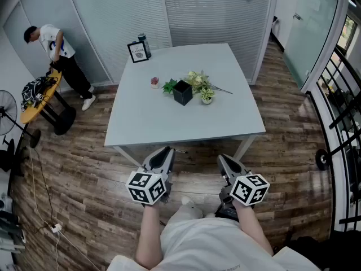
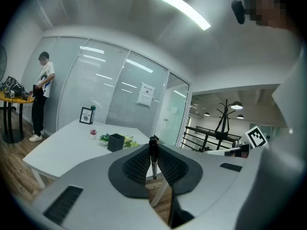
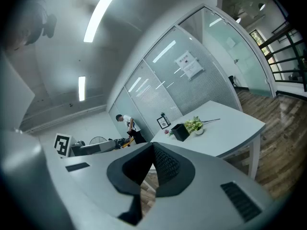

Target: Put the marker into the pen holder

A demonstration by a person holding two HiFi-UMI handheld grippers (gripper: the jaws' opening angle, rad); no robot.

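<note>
The work surface is a white table (image 1: 169, 123) on a wood-plank floor (image 1: 84, 185), in a room walled by glass partitions with blinds (image 1: 124, 10).

The black pen holder (image 1: 182, 92) stands upright near the table's centre. Small green plants (image 1: 198, 81) sit just beside it, and a small pot with a pink plant (image 1: 154, 82) sits to its left. A framed picture (image 1: 138, 52) stands at the far left corner.

The left gripper (image 1: 163, 156) is off the table, at its near edge. Its jaws are clamped on the marker (image 2: 153, 158), which stands upright between the pads, well apart from the pen holder.

The right gripper (image 1: 227, 164) is level with the left, also short of the table. Its jaws are pressed together with nothing between them.

A person (image 1: 56, 49) stands at the far left by a yellow side table (image 1: 39, 97). A fan (image 1: 5, 120) is at the left edge and a black railing (image 1: 344, 112) runs along the right.
</note>
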